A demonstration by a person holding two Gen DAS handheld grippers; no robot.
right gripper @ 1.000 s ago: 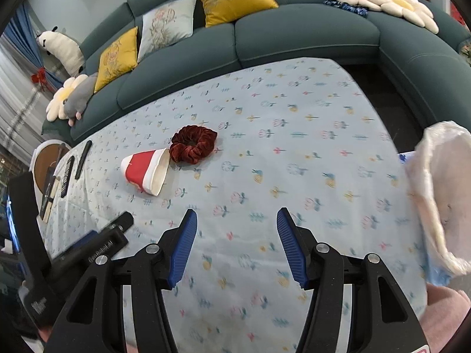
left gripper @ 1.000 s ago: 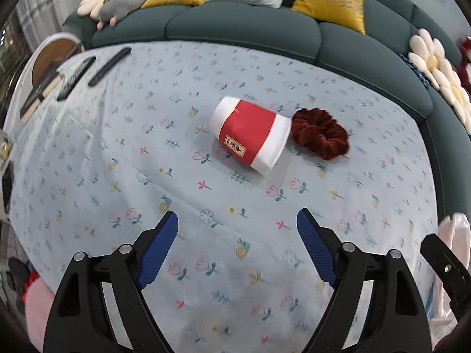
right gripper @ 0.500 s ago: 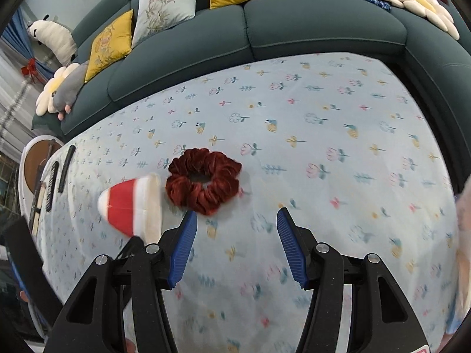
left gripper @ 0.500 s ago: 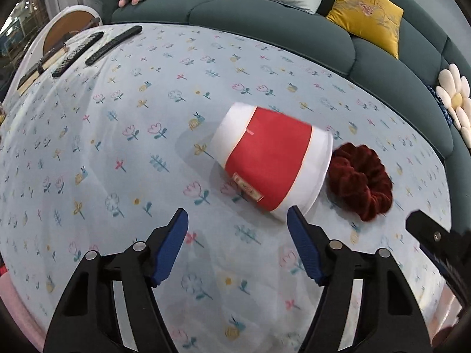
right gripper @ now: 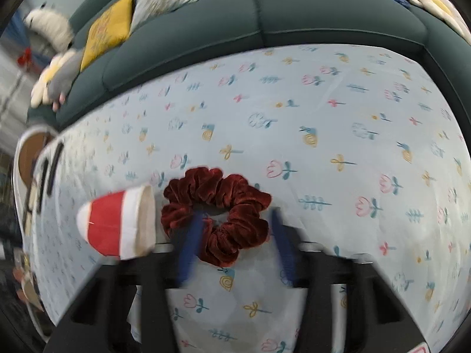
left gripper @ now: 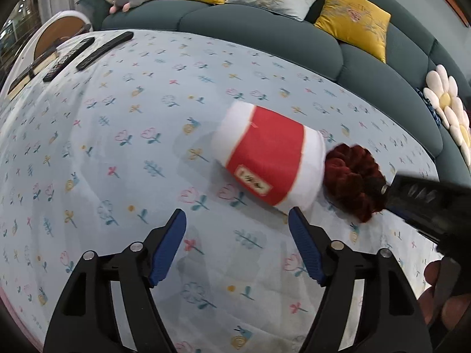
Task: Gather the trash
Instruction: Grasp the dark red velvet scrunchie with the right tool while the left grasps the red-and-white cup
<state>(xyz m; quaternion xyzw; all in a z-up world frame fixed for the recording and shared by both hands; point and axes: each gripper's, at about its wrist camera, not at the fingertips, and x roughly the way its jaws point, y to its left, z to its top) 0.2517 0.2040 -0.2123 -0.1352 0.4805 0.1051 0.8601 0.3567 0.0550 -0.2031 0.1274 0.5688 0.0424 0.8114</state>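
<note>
1. A red-and-white paper cup [left gripper: 269, 160] lies on its side on the table under a pale blue flower-print cloth [left gripper: 117, 147]. Its open mouth faces a dark red velvet scrunchie [left gripper: 351, 178], and the two appear to touch, though the contact line is hard to make out.
2. The left gripper [left gripper: 237, 245] is wide open with nothing between its blue pads. It sits just short of the cup, and its right fingertip is close under the cup's rim.
3. The right gripper [right gripper: 235, 244] is badly motion-blurred. Its blue fingers [right gripper: 191, 247] look parted, the left one over the scrunchie [right gripper: 217, 214] and the other just beside its right edge. Whether they touch it I cannot tell.
4. In the left wrist view the black body of the right gripper cuts across the scrunchie's right side and hides it.
5. The cup [right gripper: 117, 223] is smeared in the right wrist view.
6. Black remote controls [left gripper: 85, 50] lie at the table's far left corner, well apart, and a teal sofa [left gripper: 265, 26] with yellow cushions curves behind.
</note>
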